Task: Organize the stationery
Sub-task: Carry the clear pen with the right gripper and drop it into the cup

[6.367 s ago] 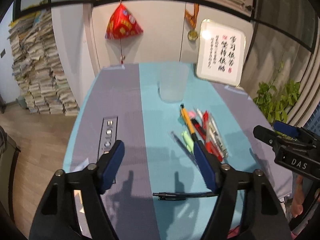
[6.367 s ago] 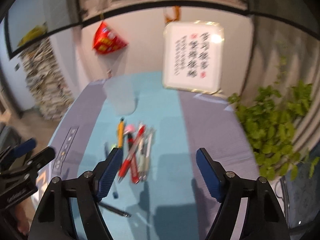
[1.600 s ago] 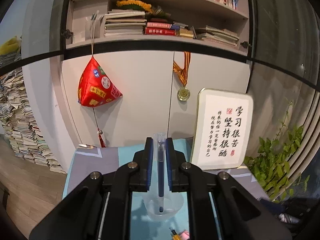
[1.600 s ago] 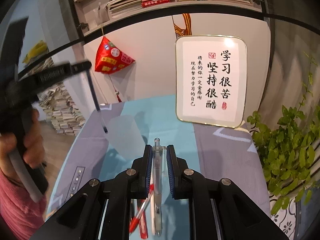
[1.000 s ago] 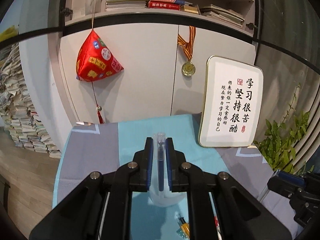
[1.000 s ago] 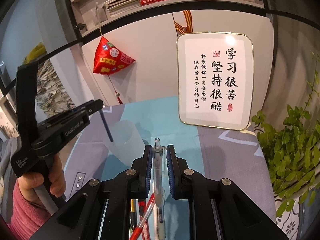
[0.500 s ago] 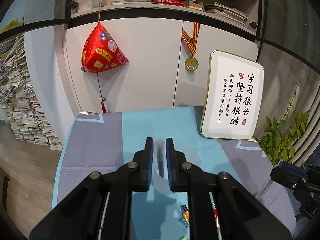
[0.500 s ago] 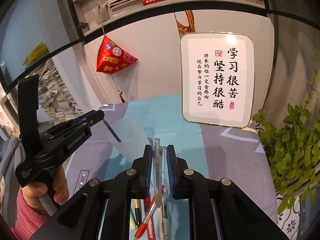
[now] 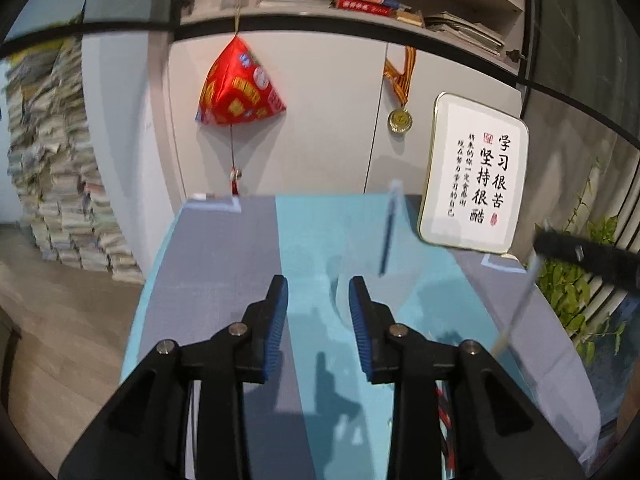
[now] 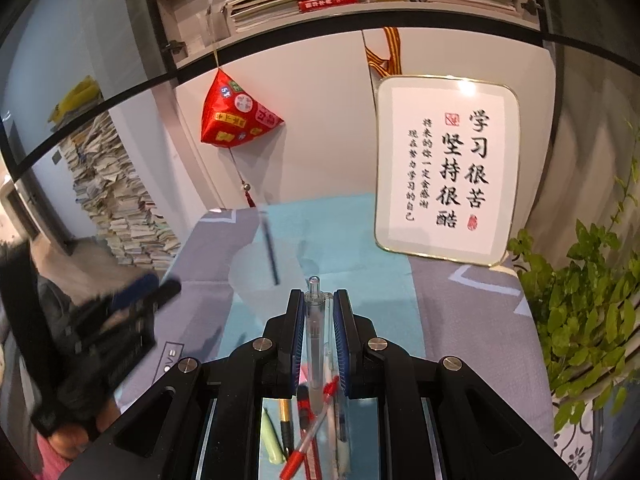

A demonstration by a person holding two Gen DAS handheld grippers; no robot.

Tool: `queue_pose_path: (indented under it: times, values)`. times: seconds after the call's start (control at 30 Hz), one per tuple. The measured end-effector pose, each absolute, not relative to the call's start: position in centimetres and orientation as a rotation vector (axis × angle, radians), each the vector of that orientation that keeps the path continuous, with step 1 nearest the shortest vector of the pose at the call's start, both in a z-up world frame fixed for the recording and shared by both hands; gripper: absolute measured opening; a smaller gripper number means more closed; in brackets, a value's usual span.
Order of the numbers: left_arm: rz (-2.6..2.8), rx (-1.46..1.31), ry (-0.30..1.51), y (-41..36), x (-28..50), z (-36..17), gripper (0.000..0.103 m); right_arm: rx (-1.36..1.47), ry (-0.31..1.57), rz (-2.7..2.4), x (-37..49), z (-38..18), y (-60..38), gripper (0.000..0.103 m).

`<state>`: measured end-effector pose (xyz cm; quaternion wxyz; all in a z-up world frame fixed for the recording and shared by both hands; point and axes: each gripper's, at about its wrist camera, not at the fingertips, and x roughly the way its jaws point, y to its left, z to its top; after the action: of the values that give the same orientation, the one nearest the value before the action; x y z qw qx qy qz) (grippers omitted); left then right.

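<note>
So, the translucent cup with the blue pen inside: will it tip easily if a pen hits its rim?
Probably yes. The cup looks thin and translucent, so likely light. The blue pen leans tall against one side, rising above the rim, which may shift weight sideways. It stands on cloth, so it might tilt rather than slide.

Pen standing in cup, loose pens before it, framed sign behind right.
</note>
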<state>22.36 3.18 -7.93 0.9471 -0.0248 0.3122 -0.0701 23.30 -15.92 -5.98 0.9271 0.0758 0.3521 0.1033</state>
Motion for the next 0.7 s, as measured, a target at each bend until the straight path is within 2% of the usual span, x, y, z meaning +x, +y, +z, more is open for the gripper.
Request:
queue_pose_path:
  times: [0.53, 0.7]
  values:
    - [-0.133, -0.078, 0.654, 5.1, 20.9, -10.2, 0.030, 0.137, 0.577, 0.218, 28.0, -0.5, -11.7, 0.015]
    - [-0.139, -0.081, 0.661, 5.3, 20.8, -10.8, 0.030, 0.122, 0.552, 0.202, 29.9, -0.3, -10.3, 0.015]
